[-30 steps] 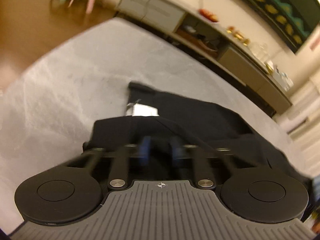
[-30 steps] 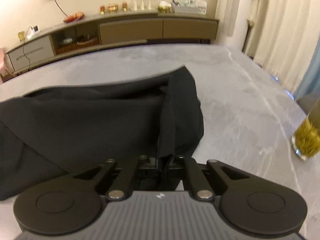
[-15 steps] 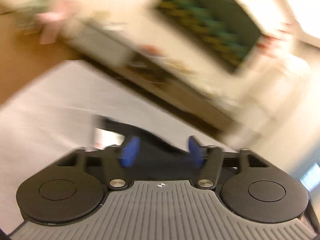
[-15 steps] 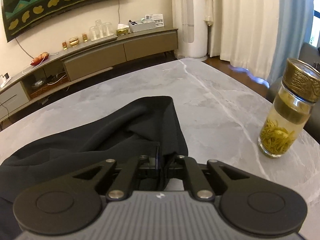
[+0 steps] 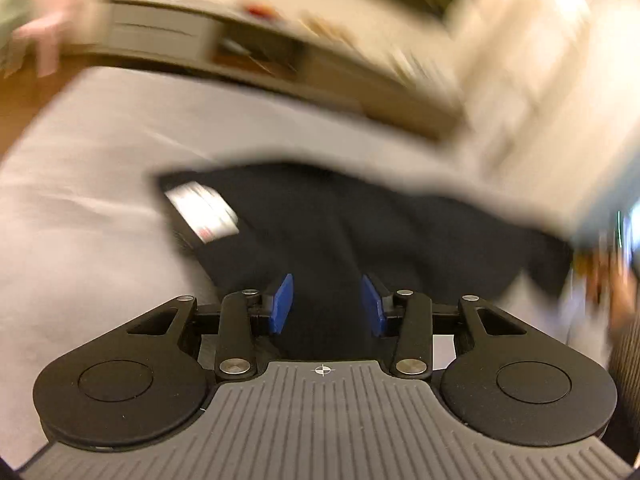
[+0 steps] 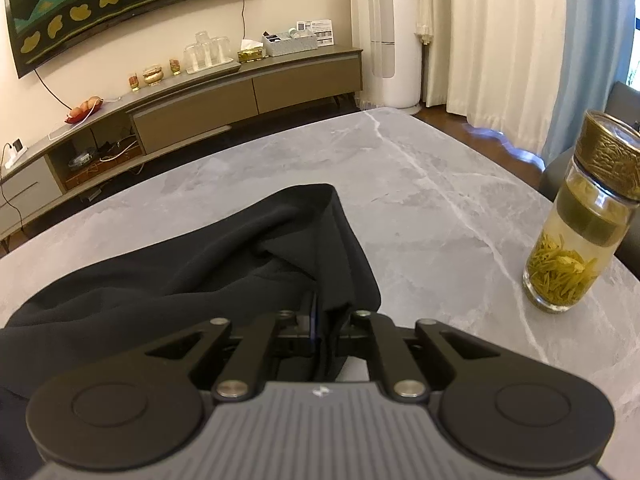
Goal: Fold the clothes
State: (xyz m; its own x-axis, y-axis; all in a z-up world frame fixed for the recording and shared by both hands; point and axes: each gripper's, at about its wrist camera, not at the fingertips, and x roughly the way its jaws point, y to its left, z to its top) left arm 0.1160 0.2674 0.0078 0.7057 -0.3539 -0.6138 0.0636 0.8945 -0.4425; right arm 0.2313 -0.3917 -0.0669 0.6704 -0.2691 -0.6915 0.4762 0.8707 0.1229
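Note:
A black garment (image 5: 320,220) lies on the grey marble table (image 5: 100,140), with a white label (image 5: 204,212) showing near its left end. The left wrist view is blurred by motion. My left gripper (image 5: 326,304) is open above the cloth, its blue pads (image 5: 282,300) apart with nothing between them. In the right wrist view the same black garment (image 6: 200,272) bunches up toward the camera. My right gripper (image 6: 322,320) is shut on a fold of that cloth at its right edge.
A glass bottle of green tea (image 6: 580,232) with a brass lid stands on the table (image 6: 420,184) to the right of my right gripper. Beyond the table's far edge runs a long low cabinet (image 6: 240,92). Curtains (image 6: 500,40) hang at the right.
My left gripper has let go of the cloth and opened, and it is swinging, blurring its view. My right gripper has lifted and drawn its fold back; the tea bottle has come into view.

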